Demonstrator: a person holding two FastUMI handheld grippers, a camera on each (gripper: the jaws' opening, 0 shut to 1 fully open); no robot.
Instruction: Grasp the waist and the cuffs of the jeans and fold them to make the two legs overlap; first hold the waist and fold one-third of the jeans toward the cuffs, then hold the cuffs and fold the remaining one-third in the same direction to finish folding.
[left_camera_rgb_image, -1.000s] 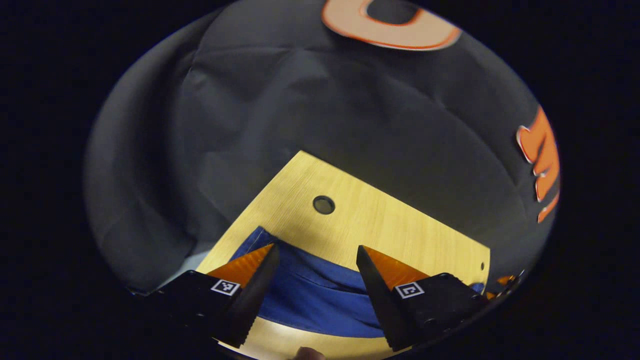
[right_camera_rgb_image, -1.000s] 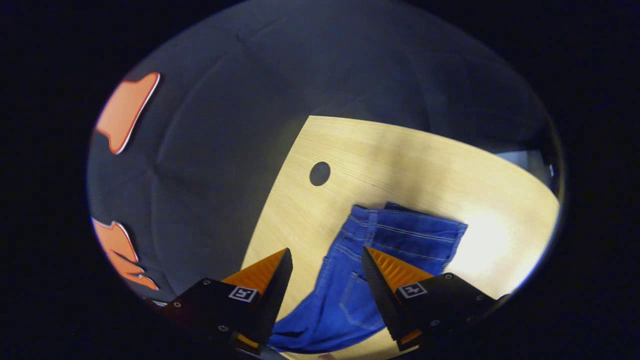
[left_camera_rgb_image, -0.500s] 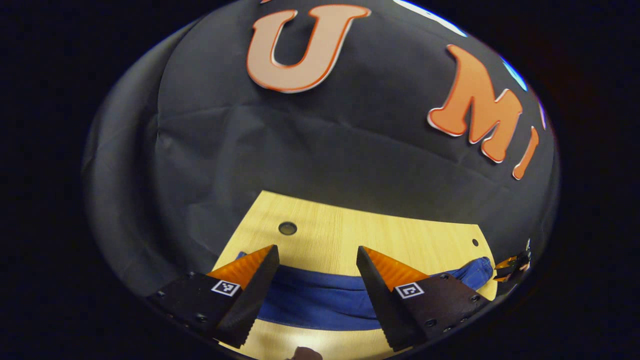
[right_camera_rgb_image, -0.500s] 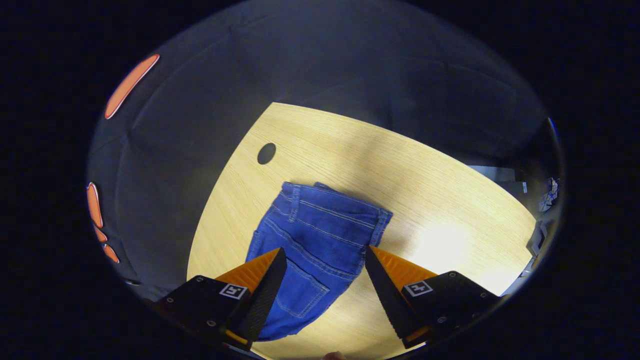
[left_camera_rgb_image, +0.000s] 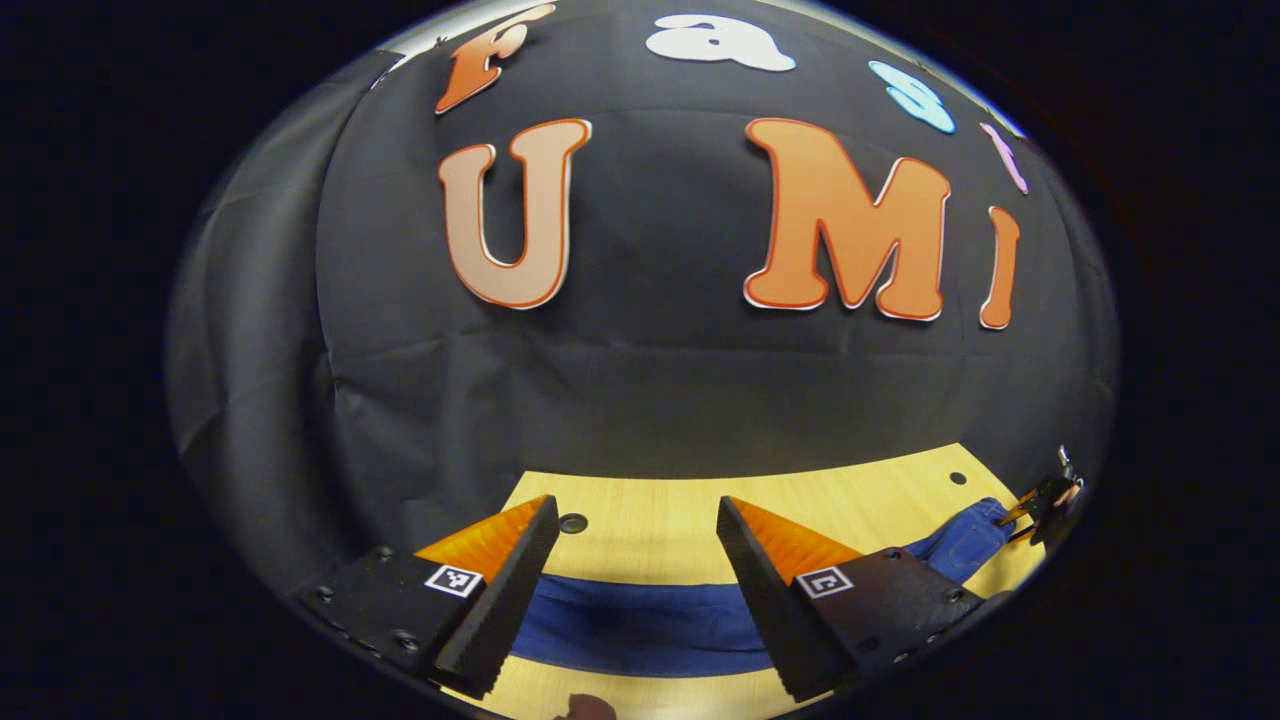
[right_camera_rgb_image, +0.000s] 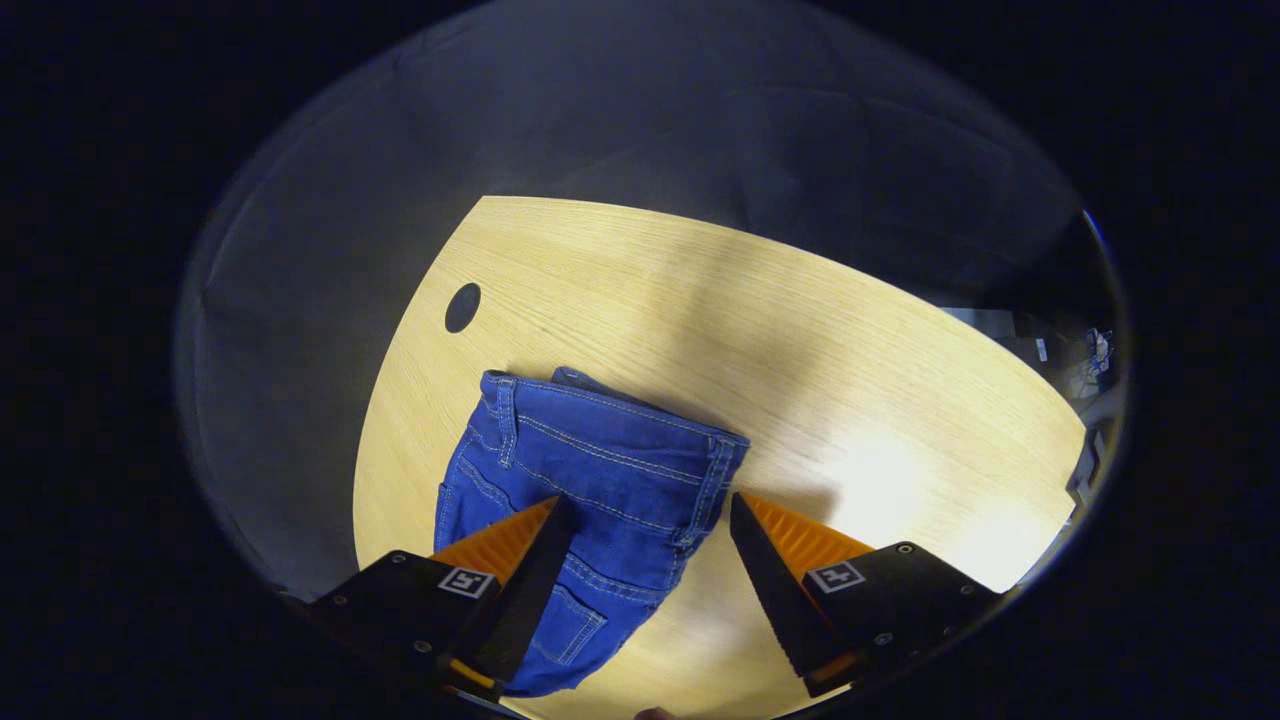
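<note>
Left gripper (left_camera_rgb_image: 635, 555) with jaws spread wide, holding nothing, hovering above a flat blue band of jeans (left_camera_rgb_image: 640, 625) lying across a pale wood-grain table (left_camera_rgb_image: 650, 535). In the left gripper view, seen low and nearly level: serrated inner finger edges, a small round hole (left_camera_rgb_image: 573, 523) in the tabletop just past the left finger, a second tiny hole (left_camera_rgb_image: 958, 478) near the far right corner, and wrinkled black cloth wall (left_camera_rgb_image: 640, 390) rising behind the table's far edge. At the far right rim, the end of the jeans bunched beside the other gripper (left_camera_rgb_image: 1045, 497), too small to judge. In the right gripper view, seen from above instead: right gripper (right_camera_rgb_image: 640, 545) also released, jaws apart and clear of the cloth, straddling the waist end of the jeans (right_camera_rgb_image: 590, 480). Denim mid-blue with pale stitching, waistband with belt loops lying toward the far side, a back pocket near the left finger, legs running under the gripper toward the camera. Table (right_camera_rgb_image: 800, 340) curved at its edge, glossy under a bright patch of light, a dark round hole (right_camera_rgb_image: 462, 307) beyond the waistband's left corner. Dim clutter at the far right rim, unclear.
</note>
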